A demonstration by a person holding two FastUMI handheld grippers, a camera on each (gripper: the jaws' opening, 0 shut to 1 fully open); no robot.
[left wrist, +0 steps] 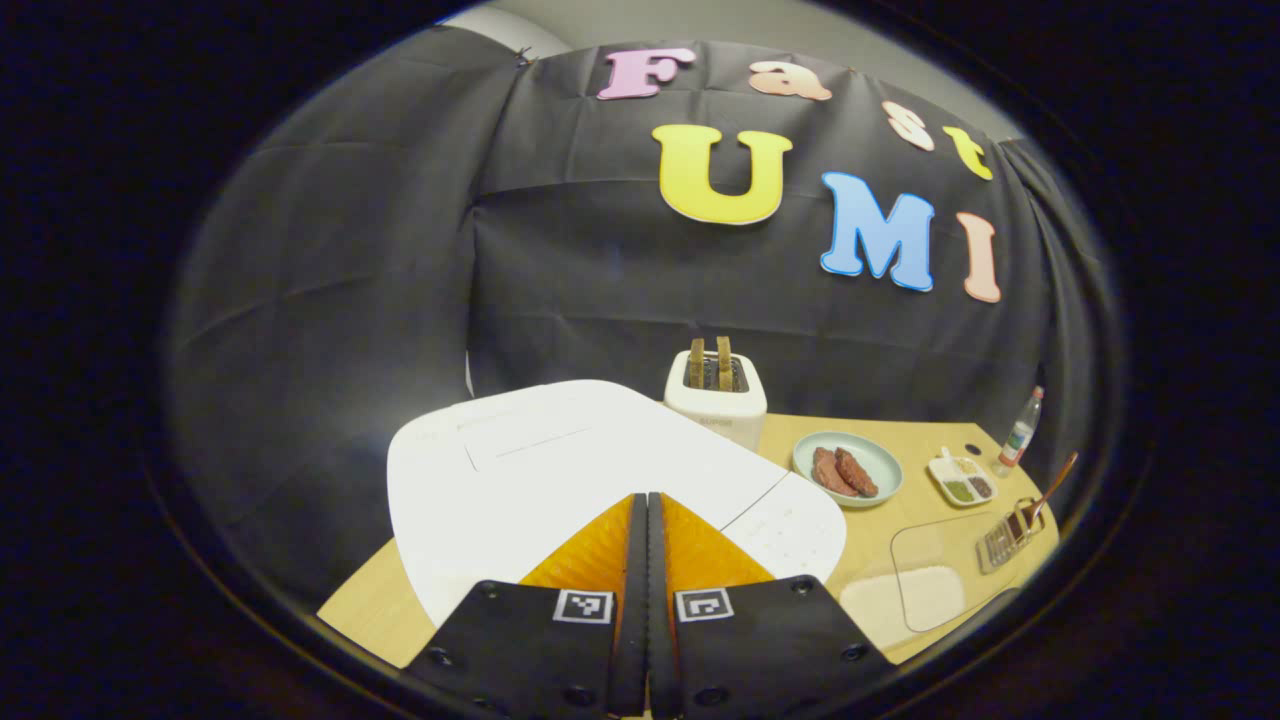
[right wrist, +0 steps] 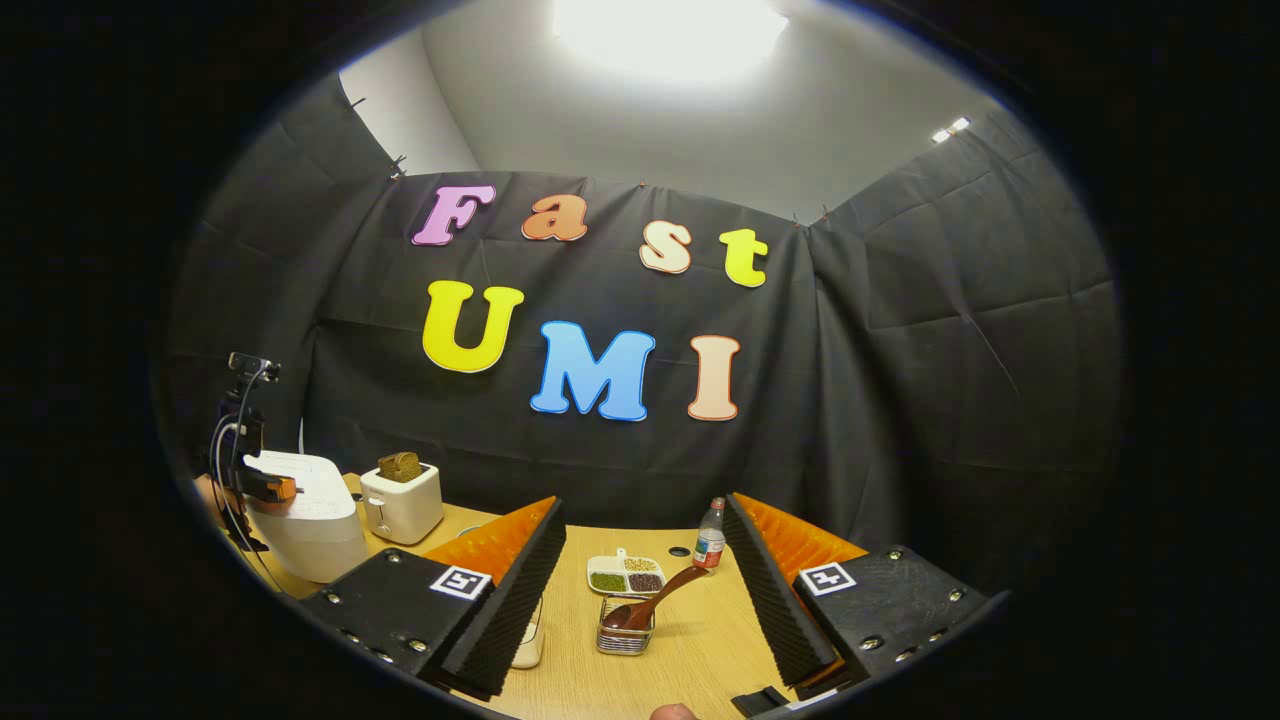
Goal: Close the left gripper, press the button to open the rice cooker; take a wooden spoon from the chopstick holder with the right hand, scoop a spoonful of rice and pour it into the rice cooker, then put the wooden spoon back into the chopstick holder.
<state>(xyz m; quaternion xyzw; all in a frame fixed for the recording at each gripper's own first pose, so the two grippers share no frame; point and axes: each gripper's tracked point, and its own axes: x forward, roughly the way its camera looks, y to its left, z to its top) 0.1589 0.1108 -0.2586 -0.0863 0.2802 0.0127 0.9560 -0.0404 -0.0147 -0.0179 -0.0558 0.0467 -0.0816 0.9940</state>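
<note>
The left gripper (left wrist: 645, 520), fingers pressed together, is hovering over the white rice cooker (left wrist: 560, 470) — lid not yet open; the right gripper (right wrist: 640, 560), jaws spread wide and empty, is facing the wooden spoon (right wrist: 650, 604) standing in the chopstick holder (right wrist: 624, 636) just ahead — scooping, pouring and returning are all awaiting.

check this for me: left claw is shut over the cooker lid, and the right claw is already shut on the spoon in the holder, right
Not quite. The right gripper view shows the right claw open, its fingers spread either side of the spoon, which sits untouched in the holder. The rest holds: the left gripper view shows the left claw shut over the cooker lid.
</note>
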